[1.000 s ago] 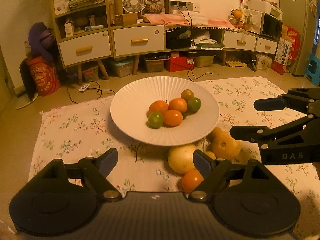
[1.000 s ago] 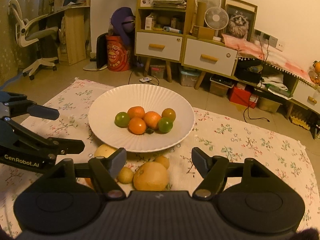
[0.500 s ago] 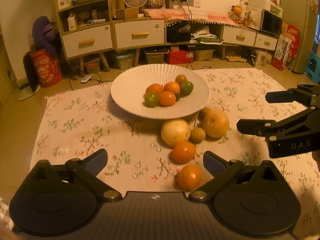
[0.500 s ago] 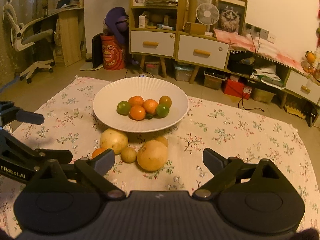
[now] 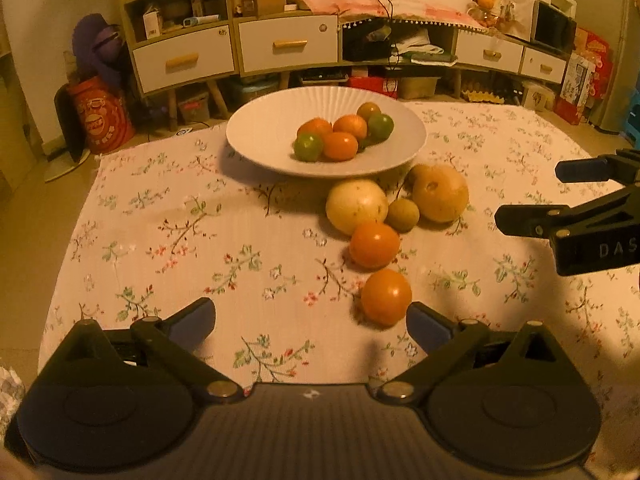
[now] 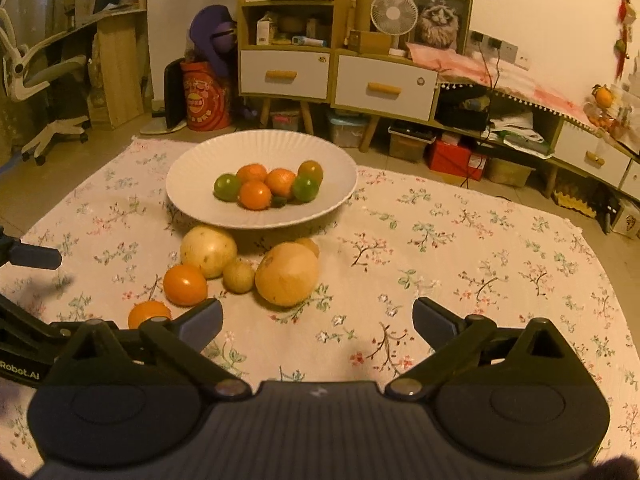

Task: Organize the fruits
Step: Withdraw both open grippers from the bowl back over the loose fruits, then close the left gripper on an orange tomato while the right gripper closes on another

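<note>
The left claw [image 5: 308,320] is spread wide with nothing between its tips; the right claw [image 6: 318,320] is opening, also empty. On the floral cloth [image 6: 460,240], six loose fruits [image 6: 286,274] cluster just before the white plate [image 6: 192,196], which holds small orange and green fruits [image 6: 256,194].

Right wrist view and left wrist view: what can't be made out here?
- Nearest orange fruit: right wrist view, lower half hidden behind the right gripper finger.
- Small dark fruit in the white ribbed plate: too small to identify, part-covered by neighbours.
- Small yellowish fruit behind the large tan one: left wrist view, mostly hidden.
- Left gripper: body cut off by the frame edge.
</note>
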A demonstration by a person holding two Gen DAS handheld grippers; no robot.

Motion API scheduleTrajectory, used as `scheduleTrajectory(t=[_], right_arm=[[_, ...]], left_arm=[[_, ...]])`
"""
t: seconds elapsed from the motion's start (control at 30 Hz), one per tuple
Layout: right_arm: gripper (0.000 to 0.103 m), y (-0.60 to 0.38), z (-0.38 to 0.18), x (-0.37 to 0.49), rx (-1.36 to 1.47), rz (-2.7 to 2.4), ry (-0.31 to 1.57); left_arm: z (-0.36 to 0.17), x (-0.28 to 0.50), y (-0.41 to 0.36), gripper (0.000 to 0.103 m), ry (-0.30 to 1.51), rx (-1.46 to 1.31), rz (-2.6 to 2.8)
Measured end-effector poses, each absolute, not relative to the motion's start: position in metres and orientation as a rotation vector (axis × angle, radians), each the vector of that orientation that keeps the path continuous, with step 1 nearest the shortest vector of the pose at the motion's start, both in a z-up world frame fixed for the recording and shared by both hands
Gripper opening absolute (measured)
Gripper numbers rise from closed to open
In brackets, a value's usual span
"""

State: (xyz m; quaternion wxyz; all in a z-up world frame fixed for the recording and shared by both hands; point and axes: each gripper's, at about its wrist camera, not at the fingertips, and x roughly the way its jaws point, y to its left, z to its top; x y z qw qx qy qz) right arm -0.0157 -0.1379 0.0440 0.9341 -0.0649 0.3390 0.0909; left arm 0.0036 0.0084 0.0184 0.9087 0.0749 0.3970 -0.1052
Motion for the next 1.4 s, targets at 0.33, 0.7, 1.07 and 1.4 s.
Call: scheduleTrajectory(t=[0.33,0.7,1.07,1.4], right_arm=[[0.101,-0.128,0.031,-0.023,-0.189,0.229,0.722],[0.101,-0.126,0.024,-0.019,-0.158,0.24,0.749],[0.097,-0.115,0.025,-0.014,-0.114,0.262,0.76],[0.086,-0.085,0.026,-0.009,-0.081,0.32,0.761]], left_arm=[[0.003,0.001,-0.001,0.087,0.792,0.118,-0.288],[-0.003,0.007,-0.004,0.046,0.768,0.071,-0.368],[0.002,0.011,0.004,0.027,0.781,0.062,-0.32],[0.004,0.011,0.035,0.027,0.813,0.057,-0.241]])
